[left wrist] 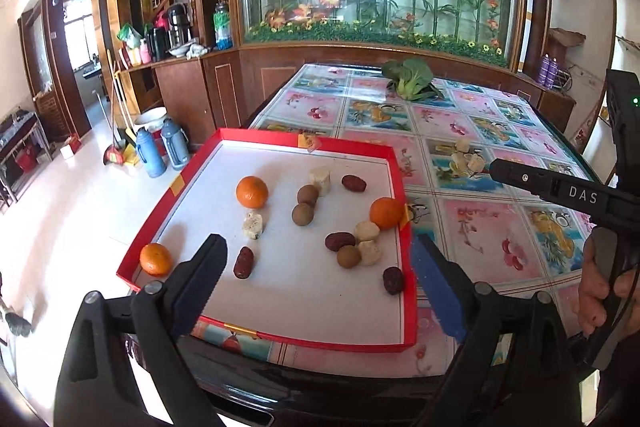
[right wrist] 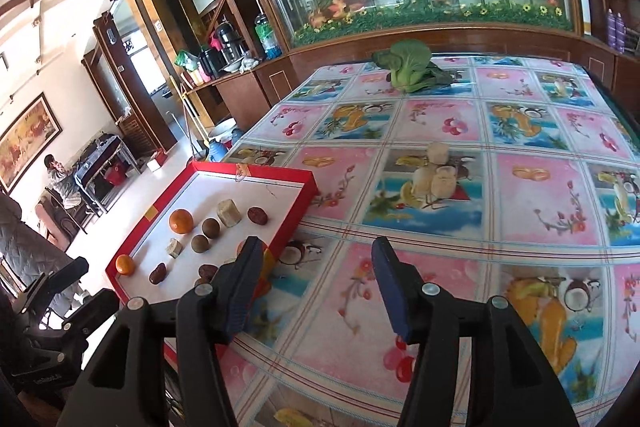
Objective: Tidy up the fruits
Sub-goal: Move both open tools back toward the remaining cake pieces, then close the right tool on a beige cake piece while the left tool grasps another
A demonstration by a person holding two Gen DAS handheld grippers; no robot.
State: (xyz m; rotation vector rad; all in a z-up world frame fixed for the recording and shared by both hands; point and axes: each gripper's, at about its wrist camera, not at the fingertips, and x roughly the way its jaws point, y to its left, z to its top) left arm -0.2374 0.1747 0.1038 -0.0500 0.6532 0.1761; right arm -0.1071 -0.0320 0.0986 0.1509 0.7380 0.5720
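Three round orange tangerines lay in the shallow red-walled cardboard tray with a white floor point(left wrist: 394, 183), which sat at the table's corner on a glossy fruit-and-flower patterned tablecloth point(left wrist: 472, 227). One tangerine point(left wrist: 252, 191) rested toward the tray's 11 o'clock, another point(left wrist: 386, 213) touched the wall at 3 o'clock, and a third point(left wrist: 155, 259) sat in the corner at 8 o'clock. Among them lay wrinkled dark red dates point(left wrist: 243, 262), round brown longans point(left wrist: 303, 215) and pale cream fruit chunks point(left wrist: 253, 225), scattered singly and in small touching clusters.

The left gripper point(left wrist: 316, 279) hung over the tray's near edge with its jaws spread wide and nothing between the pads. One date lay just beside its black left finger point(left wrist: 204, 275), at that finger's 3 o'clock; another date point(left wrist: 393, 280) lay just inside the blue-padded right finger point(left wrist: 434, 283). The jaws had plainly let go, as no fruit touched either pad.

The right gripper point(right wrist: 316, 283) pointed at bare tablecloth beside the tray, its jaws partly parted and empty. Its left finger point(right wrist: 244, 283) overlapped the tray's right wall in view. Three more pale chunks point(right wrist: 434, 175) sat in a tight group on the cloth, well ahead of the fingers at 12 o'clock. A leafy green bok choy point(right wrist: 410, 65) lay near the table's far edge.
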